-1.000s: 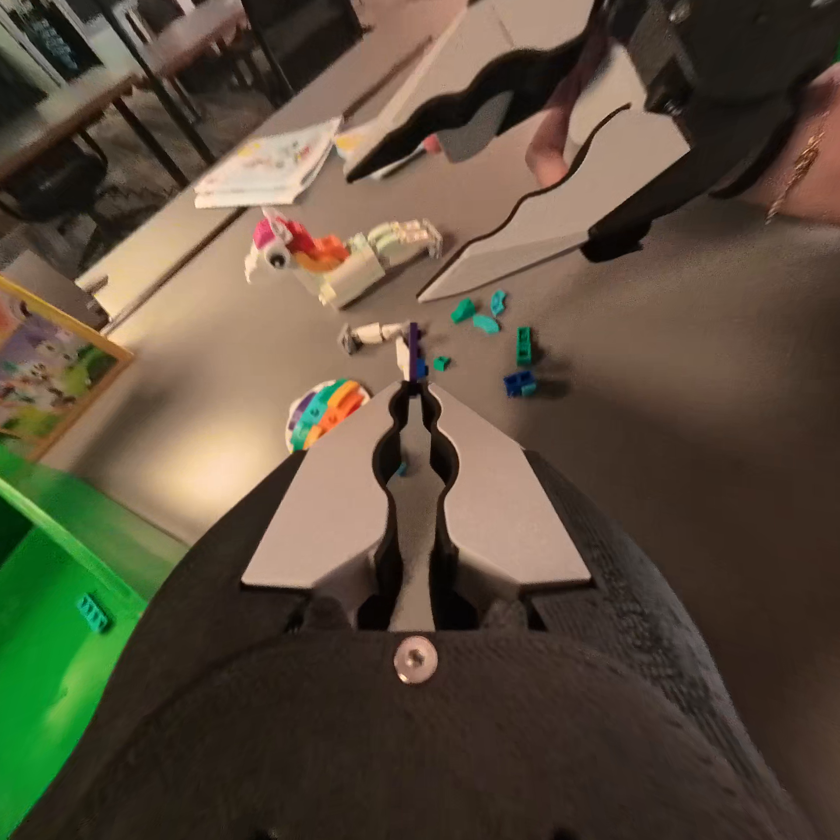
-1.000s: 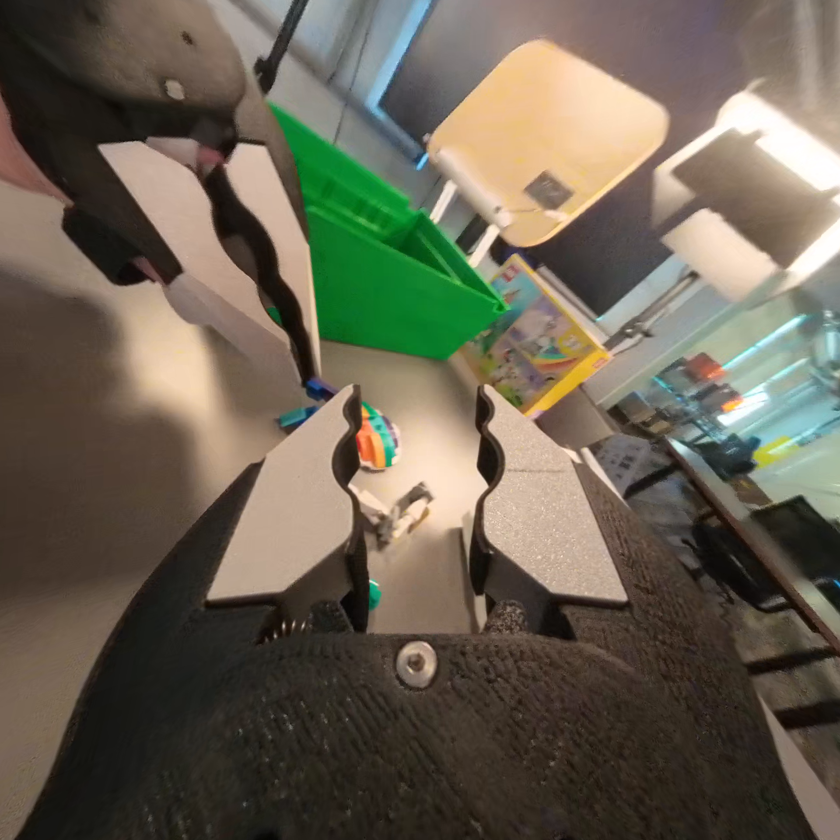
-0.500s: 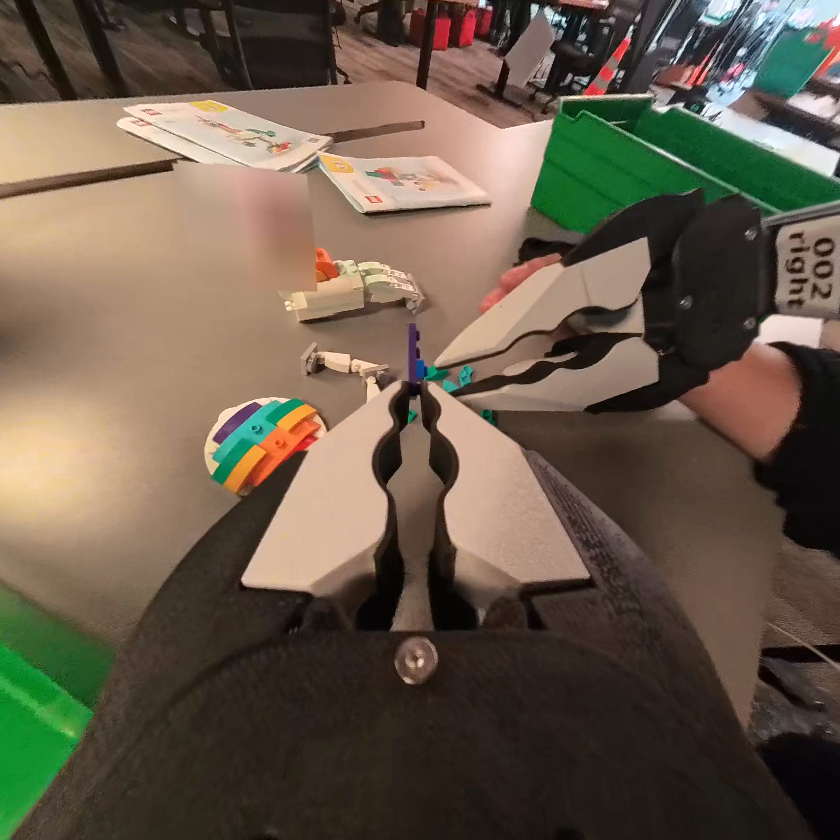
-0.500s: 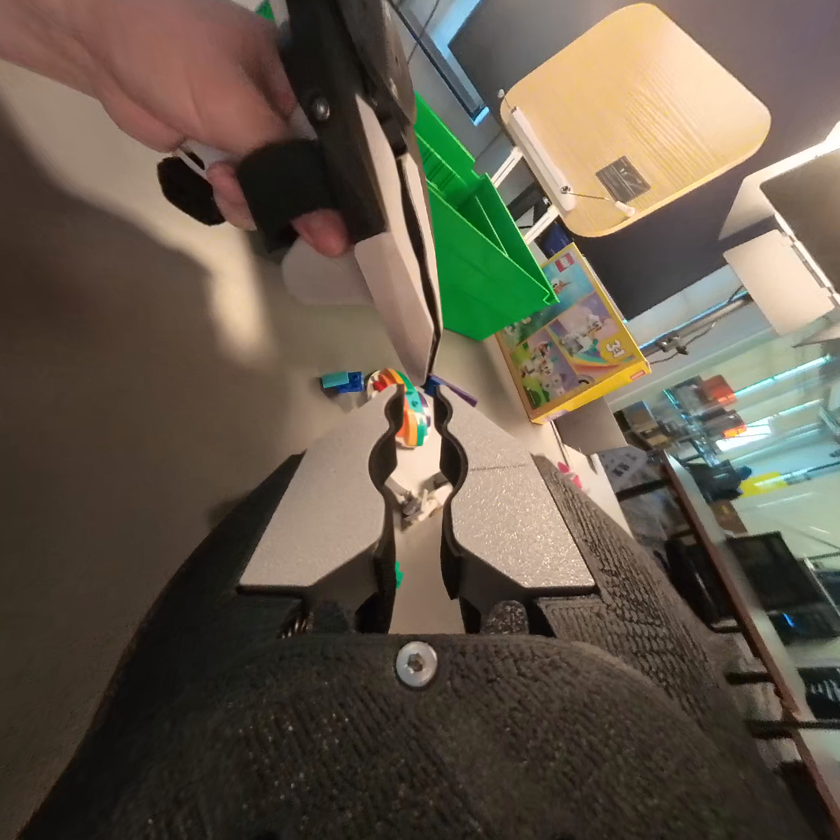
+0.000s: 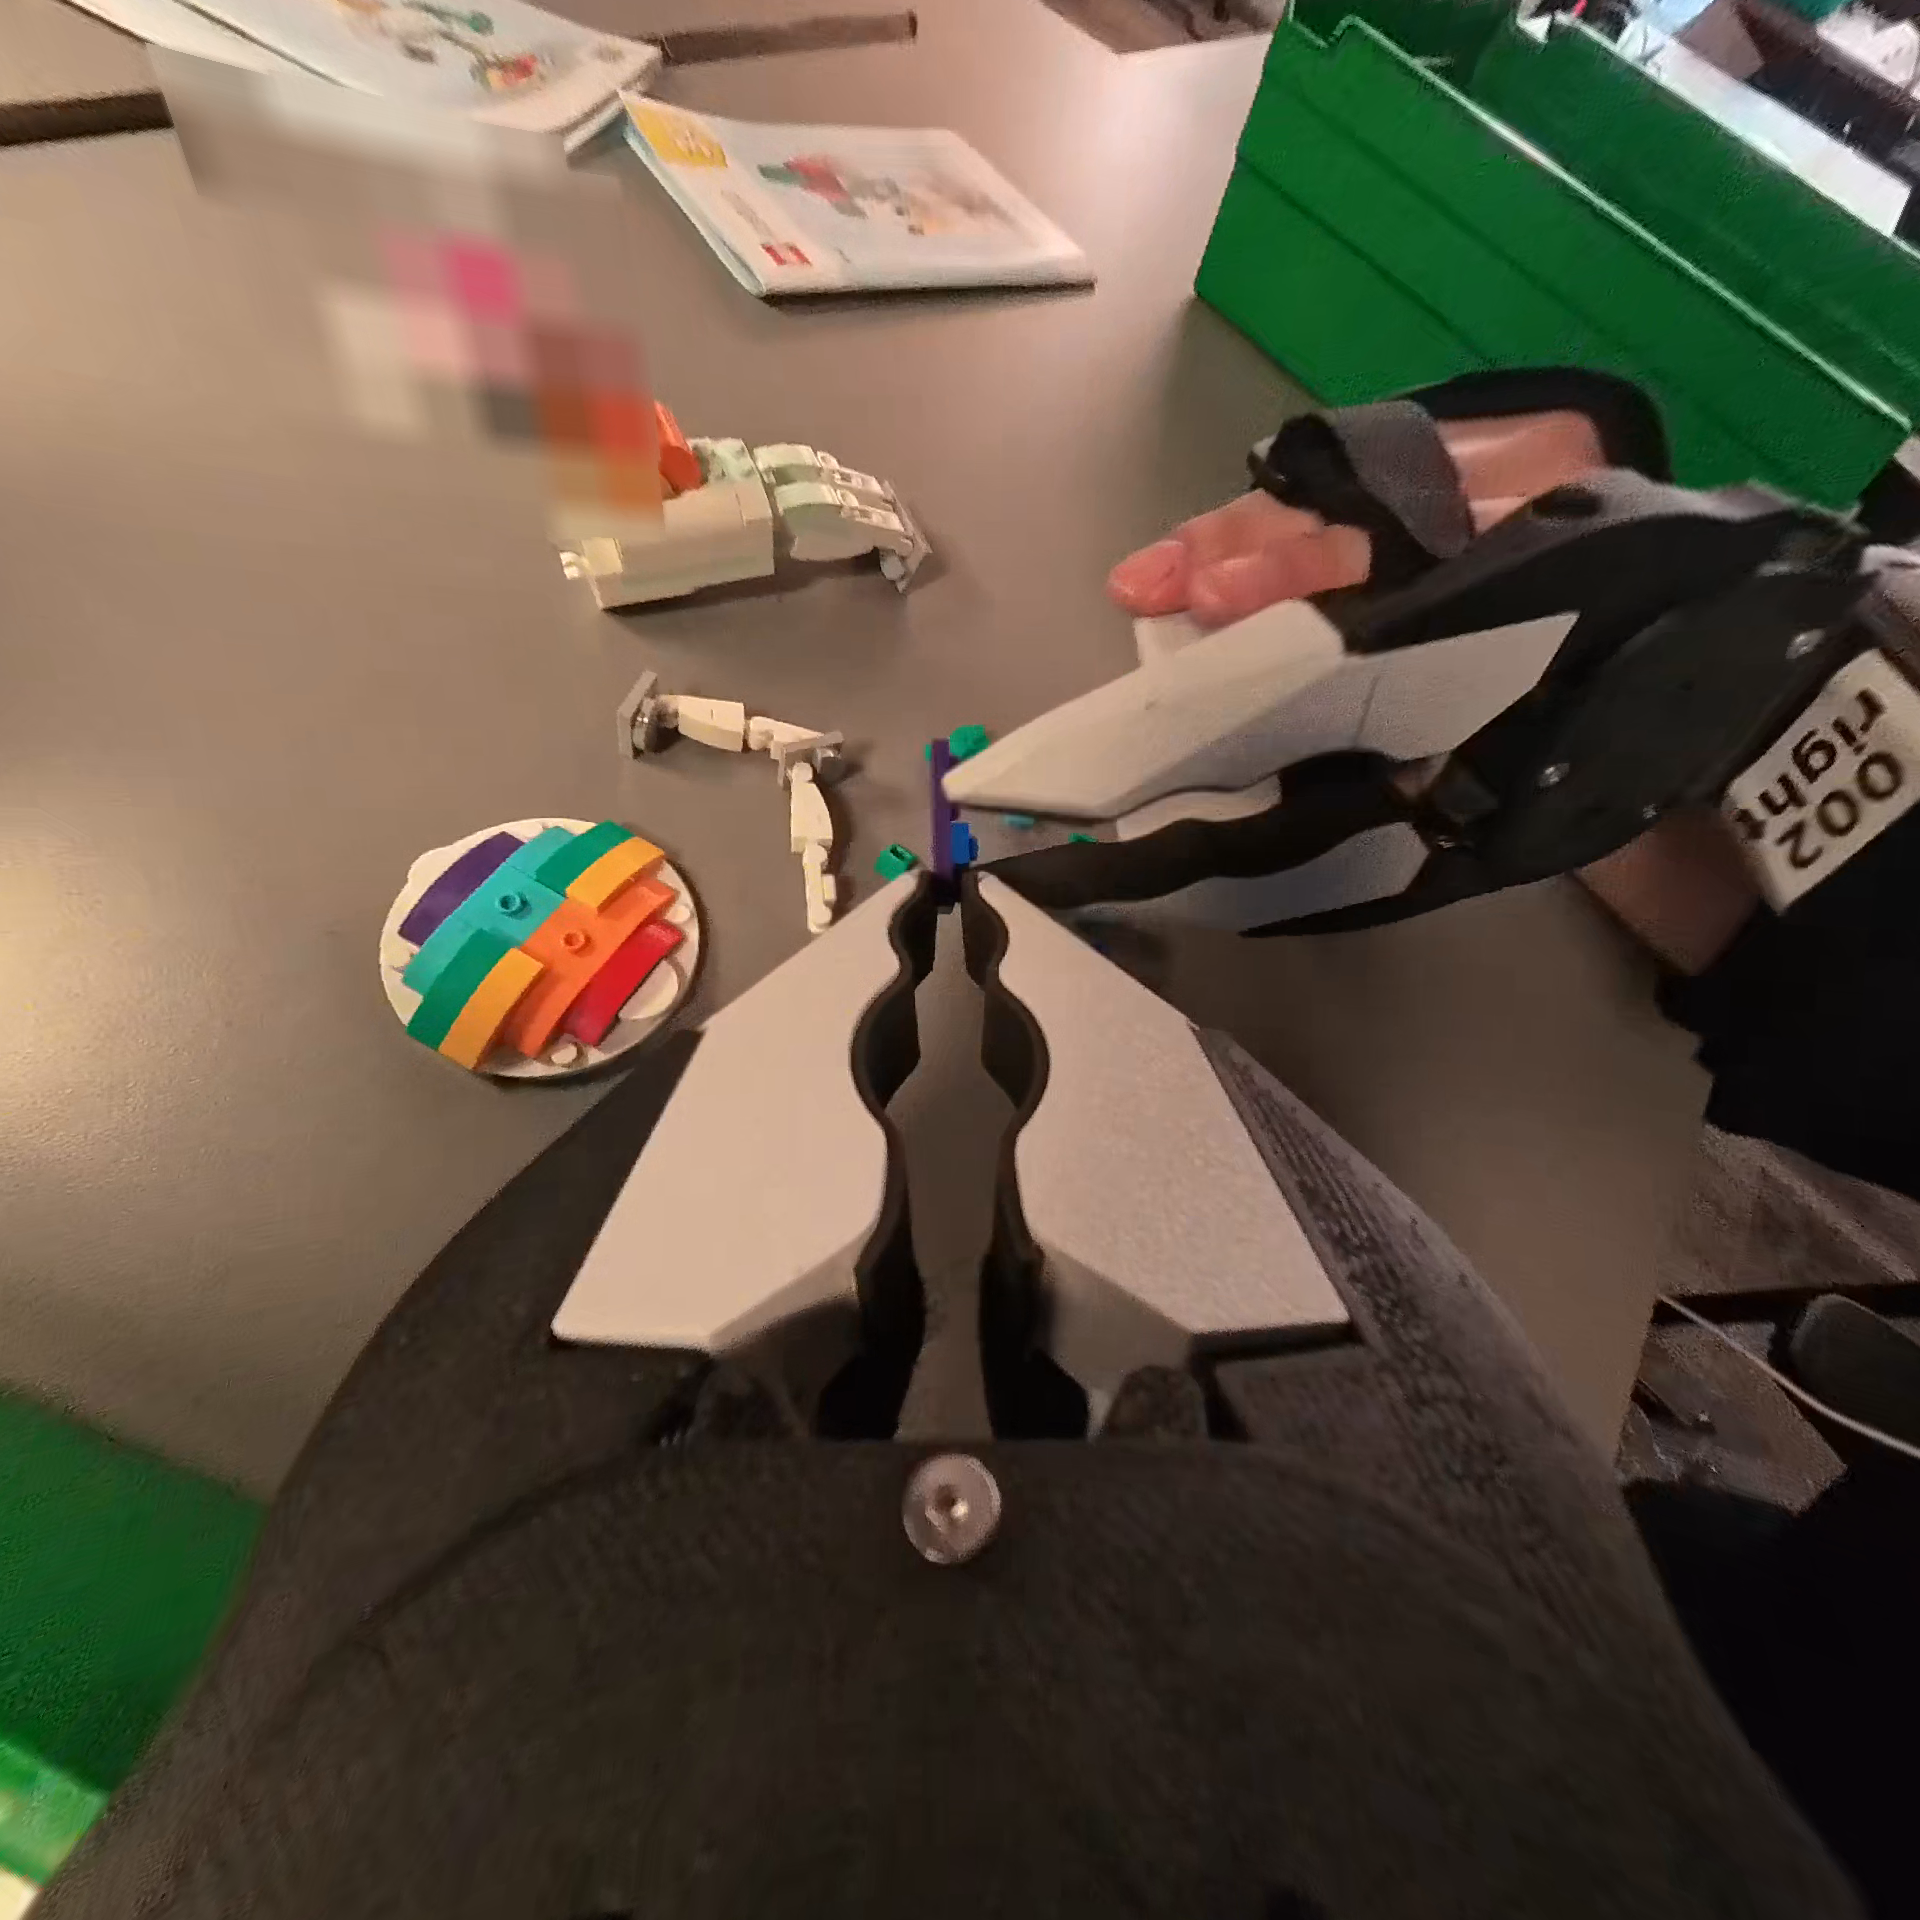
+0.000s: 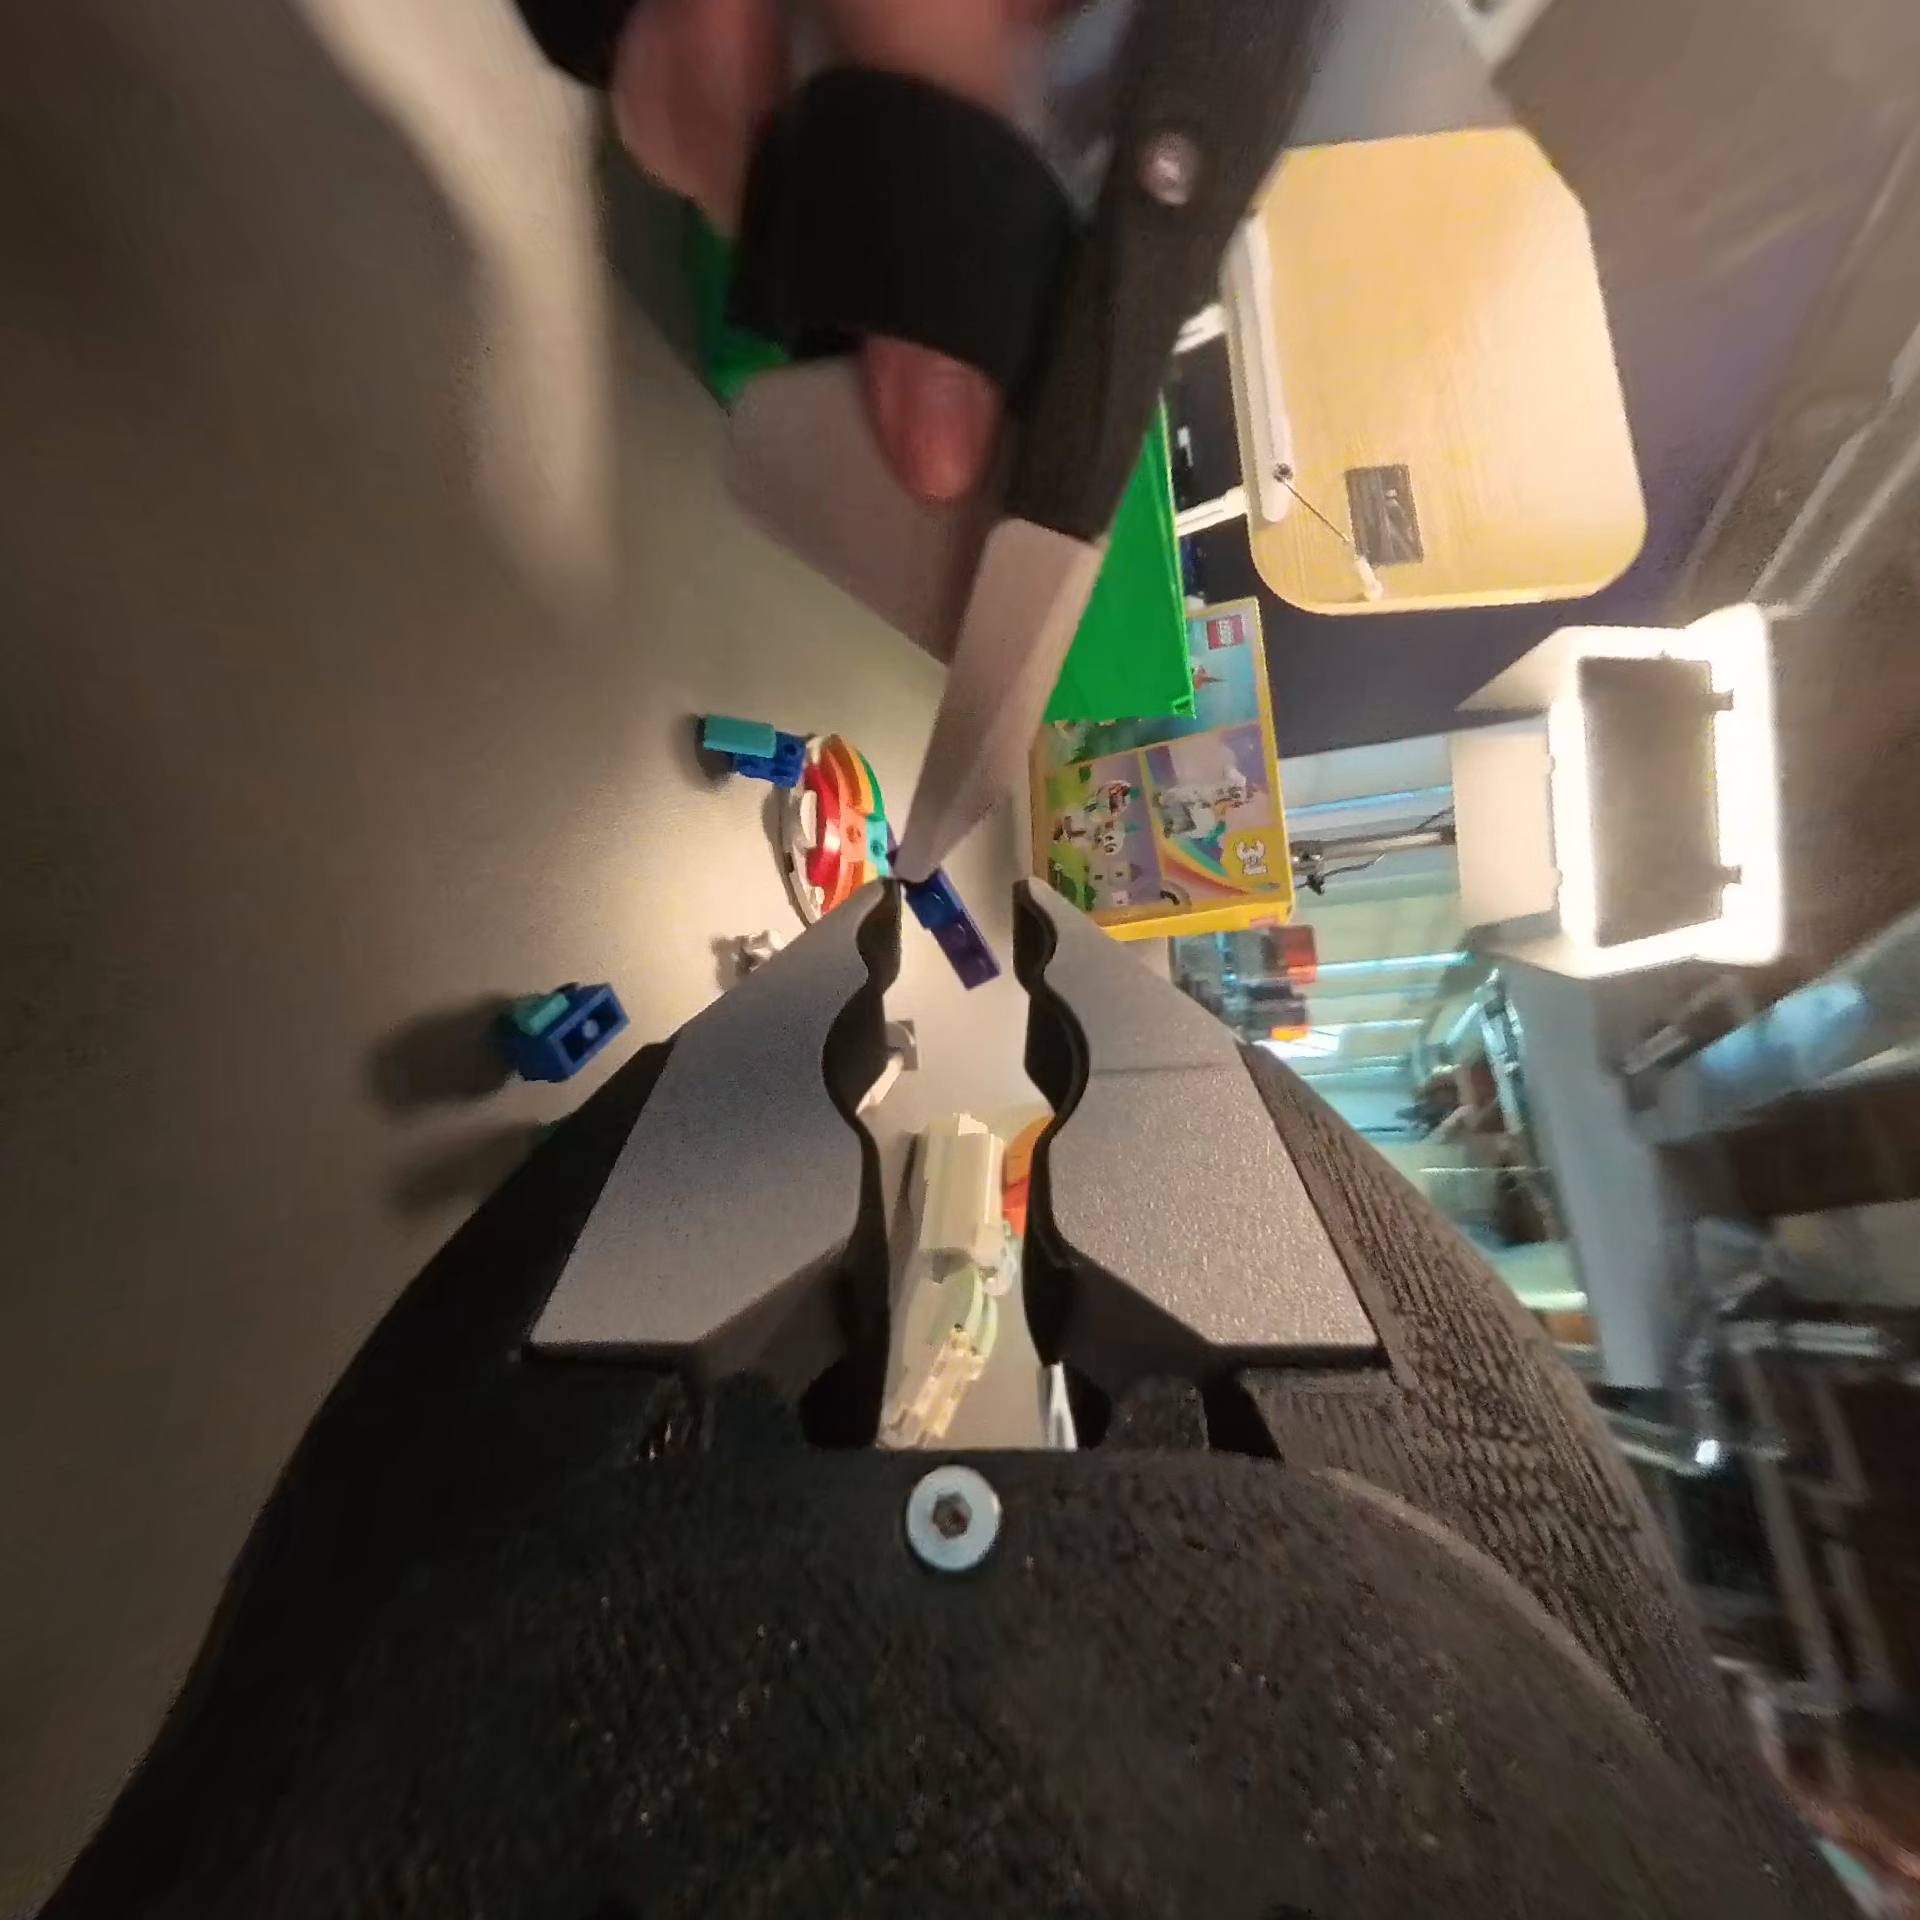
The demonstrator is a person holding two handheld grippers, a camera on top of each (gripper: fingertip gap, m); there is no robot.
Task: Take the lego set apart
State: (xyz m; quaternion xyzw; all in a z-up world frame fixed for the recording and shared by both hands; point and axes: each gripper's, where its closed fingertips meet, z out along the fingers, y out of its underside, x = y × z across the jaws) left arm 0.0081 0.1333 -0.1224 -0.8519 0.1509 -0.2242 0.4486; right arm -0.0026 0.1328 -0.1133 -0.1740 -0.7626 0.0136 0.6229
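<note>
I have the left gripper [image 5: 943, 891] clamped at its very tips on a small purple-and-blue stack of lego plates [image 5: 943, 821], which stands upright out of the closed jaws above the grey tabletop [image 5: 260, 644]. My right gripper [image 6: 954, 902] comes in from the side with its jaws apart. In the left wrist view one grey finger of it lies against the purple top of the stack; in the right wrist view the purple plate hangs slanted in the gap, near the left finger, and I cannot tell whether that finger touches it.

Just beside the left gripper's tips, toward the near edge of the tabletop, lies a round white lego plate topped with curved rainbow-coloured bricks [image 5: 540, 943]. Between it and the held stack lies a thin white jointed lego limb with a grey end plate [image 5: 748, 748]. Farther in is the white and pale-green lego animal body [image 5: 748, 520], lying on its side, partly under a mosaic patch. Small teal pieces [image 5: 894, 860] are scattered near the held stack, and in the right wrist view two blue-and-teal brick clusters [image 6: 561, 1023] sit apart from it.

Paper instruction booklets [image 5: 852, 208] lie at the far edge, a green plastic bin [image 5: 1507, 260] stands at the far right corner, and a yellow-edged lego box [image 6: 1164, 821] stands beyond a second green bin.
</note>
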